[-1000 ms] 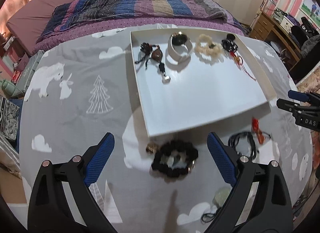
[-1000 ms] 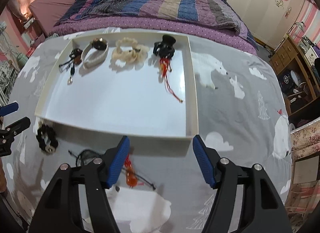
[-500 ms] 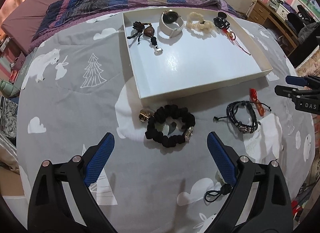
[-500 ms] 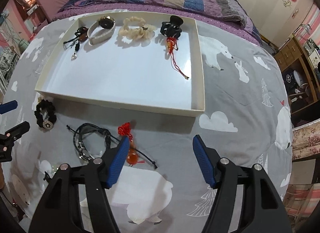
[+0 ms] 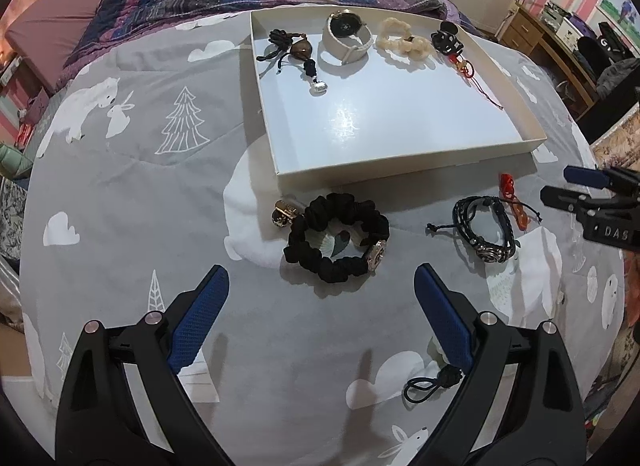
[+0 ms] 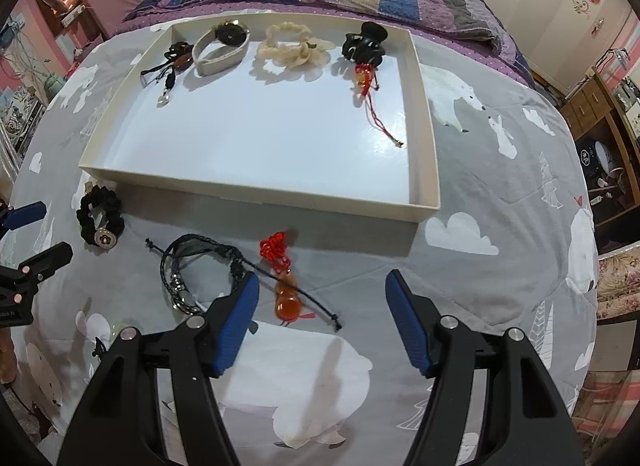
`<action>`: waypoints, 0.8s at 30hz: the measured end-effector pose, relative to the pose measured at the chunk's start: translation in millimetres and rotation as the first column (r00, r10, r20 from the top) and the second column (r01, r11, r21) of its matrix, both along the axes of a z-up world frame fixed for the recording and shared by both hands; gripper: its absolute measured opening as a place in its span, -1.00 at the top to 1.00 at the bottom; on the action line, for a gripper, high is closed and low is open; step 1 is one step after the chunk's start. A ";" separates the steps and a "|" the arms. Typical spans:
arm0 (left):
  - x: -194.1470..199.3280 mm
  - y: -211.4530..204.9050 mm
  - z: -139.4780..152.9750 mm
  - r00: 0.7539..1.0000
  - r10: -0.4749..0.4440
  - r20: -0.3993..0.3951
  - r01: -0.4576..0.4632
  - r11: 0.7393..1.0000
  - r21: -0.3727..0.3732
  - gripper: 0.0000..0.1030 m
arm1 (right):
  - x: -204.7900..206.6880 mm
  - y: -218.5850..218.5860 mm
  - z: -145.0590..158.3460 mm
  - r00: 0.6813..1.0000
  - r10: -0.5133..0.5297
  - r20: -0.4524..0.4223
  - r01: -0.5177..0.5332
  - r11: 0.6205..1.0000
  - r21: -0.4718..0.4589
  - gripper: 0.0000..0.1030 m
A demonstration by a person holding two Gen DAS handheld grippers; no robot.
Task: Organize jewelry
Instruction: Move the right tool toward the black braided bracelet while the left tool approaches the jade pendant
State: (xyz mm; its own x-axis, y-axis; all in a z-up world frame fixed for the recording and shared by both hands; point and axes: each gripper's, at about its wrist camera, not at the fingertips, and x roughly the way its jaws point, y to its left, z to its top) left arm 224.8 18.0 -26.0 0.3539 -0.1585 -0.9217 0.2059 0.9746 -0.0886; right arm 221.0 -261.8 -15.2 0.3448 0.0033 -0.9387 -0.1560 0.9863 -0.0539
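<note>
Right now the black scrunchie bracelet [image 5: 338, 237] lies flat on the bed's grey quilt [image 5: 132, 185], just outside the white tray [image 5: 404, 163], its oval running left to right with the metal charm [image 5: 377, 254] at the near right. Probably next to go in: four pieces already line the tray's far wall. Left tool [image 5: 320, 306] hovers over it, jaws apart, empty. Right tool [image 6: 320, 312] stands apart too, above the red gourd charm [image 6: 285, 290].

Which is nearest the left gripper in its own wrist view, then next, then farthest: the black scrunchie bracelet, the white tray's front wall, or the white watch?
1. Black scrunchie bracelet, on the blanket just ahead of the left gripper.
2. White tray's front wall, behind it.
3. White watch, at the tray's back.
</note>
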 end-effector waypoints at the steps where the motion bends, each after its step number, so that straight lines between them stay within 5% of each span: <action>1: -0.2 0.7 -0.1 1.000 0.004 0.001 -0.004 1.000 -0.001 -0.80 | -0.8 0.6 -0.6 1.000 0.000 0.000 0.000 1.000 -0.001 -0.28; 24: -14.7 13.5 -7.2 0.999 0.043 0.002 -0.043 0.999 -0.011 -0.80 | -17.8 -0.7 -2.2 1.000 -0.012 0.012 0.011 0.999 0.040 -0.28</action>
